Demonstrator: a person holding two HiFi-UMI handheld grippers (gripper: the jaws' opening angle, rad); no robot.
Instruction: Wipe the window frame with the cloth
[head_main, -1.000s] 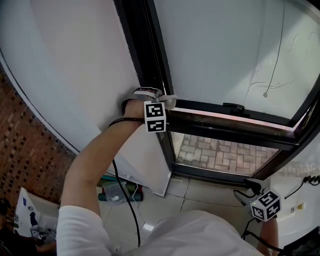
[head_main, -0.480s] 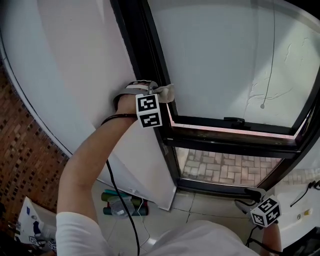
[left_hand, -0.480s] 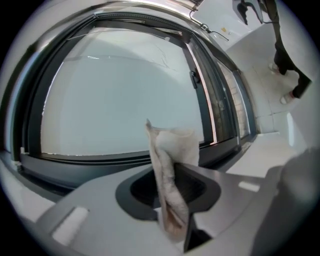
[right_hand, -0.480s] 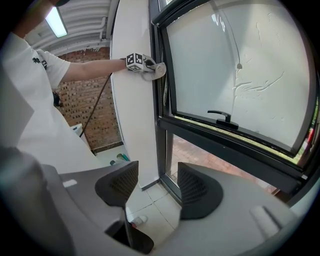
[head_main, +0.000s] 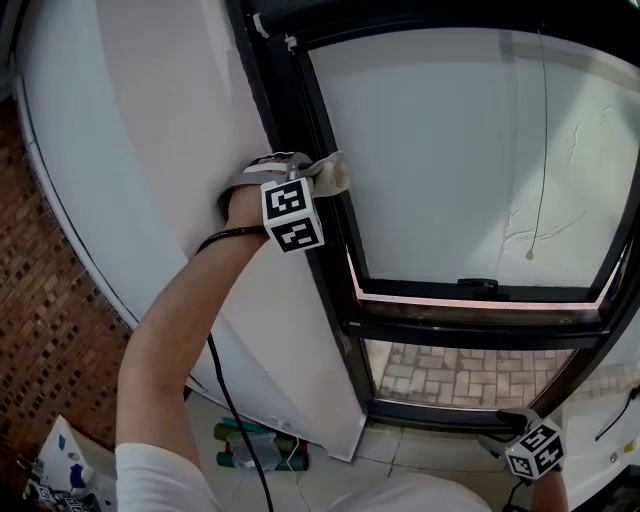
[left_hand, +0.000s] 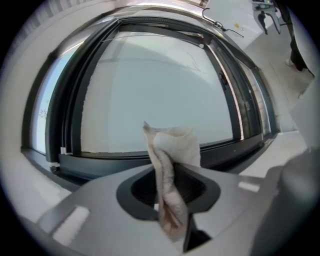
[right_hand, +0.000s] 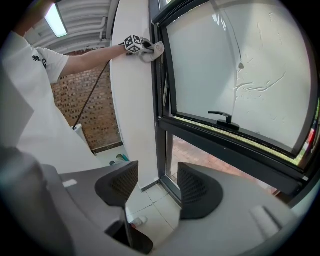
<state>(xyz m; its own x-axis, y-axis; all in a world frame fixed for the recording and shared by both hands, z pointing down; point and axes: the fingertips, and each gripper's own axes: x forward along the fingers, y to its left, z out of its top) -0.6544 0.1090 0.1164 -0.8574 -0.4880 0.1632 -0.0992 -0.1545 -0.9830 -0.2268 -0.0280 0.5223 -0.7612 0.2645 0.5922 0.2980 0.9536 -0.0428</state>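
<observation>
My left gripper (head_main: 315, 172), upper left of centre in the head view, is clamped on the cloth (left_hand: 169, 165). The cloth's pale folds stand up between the jaws, at the vertical bar of the dark window frame (head_main: 295, 110), just beside the white wall (head_main: 150, 150). My right gripper (right_hand: 156, 187) hangs at the lower right edge of the head view. Its jaws are apart with nothing between them, facing the frame's bottom corner and the tiled floor (right_hand: 150, 212). A black handle (right_hand: 222, 119) sits on the pane's lower rail.
</observation>
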